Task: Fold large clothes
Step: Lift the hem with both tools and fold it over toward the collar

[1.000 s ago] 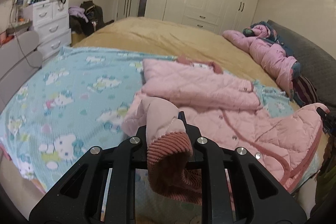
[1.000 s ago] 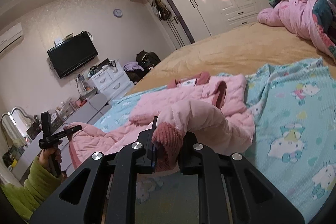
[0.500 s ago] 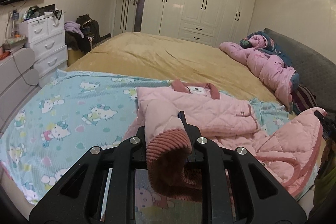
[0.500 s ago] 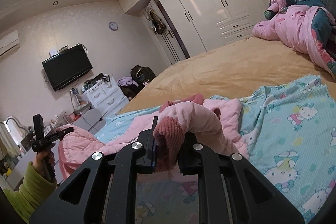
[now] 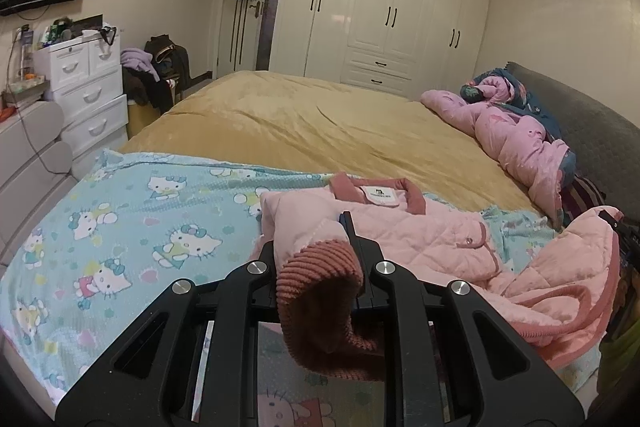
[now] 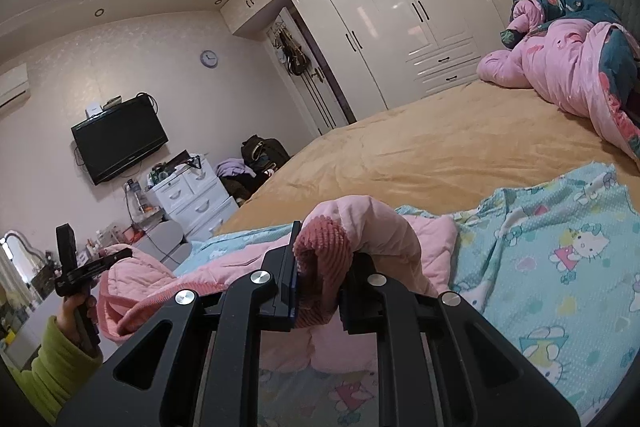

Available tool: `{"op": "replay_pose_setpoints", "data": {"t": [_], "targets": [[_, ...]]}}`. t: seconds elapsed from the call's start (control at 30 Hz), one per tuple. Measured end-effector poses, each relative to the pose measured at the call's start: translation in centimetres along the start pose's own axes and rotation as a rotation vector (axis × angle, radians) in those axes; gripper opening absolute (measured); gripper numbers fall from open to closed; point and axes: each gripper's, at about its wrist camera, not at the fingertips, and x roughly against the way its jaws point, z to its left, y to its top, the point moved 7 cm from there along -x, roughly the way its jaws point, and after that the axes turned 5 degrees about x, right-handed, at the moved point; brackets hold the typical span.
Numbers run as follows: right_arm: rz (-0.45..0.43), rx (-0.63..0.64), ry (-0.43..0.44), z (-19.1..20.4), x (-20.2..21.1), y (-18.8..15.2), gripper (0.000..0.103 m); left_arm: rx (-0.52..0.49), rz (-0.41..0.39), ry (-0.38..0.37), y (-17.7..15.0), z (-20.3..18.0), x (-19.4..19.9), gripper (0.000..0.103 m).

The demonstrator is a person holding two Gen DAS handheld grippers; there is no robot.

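White wardrobe (image 5: 400,15), wall television (image 6: 119,143), white drawers (image 5: 86,87), clock (image 6: 208,59)

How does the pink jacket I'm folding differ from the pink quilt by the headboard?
The jacket is plain pale pink with darker ribbed cuffs and collar; the quilt is brighter pink with a dark teal patterned side. The jacket lies on the Hello Kitty sheet at the near edge, each cuff held in a gripper, left and right; the quilt sits untouched in a crumpled heap on the tan bedspread. Both are padded.
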Motion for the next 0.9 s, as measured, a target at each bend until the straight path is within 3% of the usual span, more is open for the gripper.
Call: {"op": "replay_pose_setpoints", "data": {"t": [0.5, 0.9], "targets": [[-0.011, -0.024, -0.048, -3.1, -5.0, 4.1, 0.013, -0.005, -0.003, 0.052, 4.6, 0.6, -5.0, 0.011], [0.026, -0.119, -0.098, -7.4, -10.7, 4.4, 0.014, 0.008, 0.014, 0.106, 5.4, 1.3, -10.2, 0.012]]}}
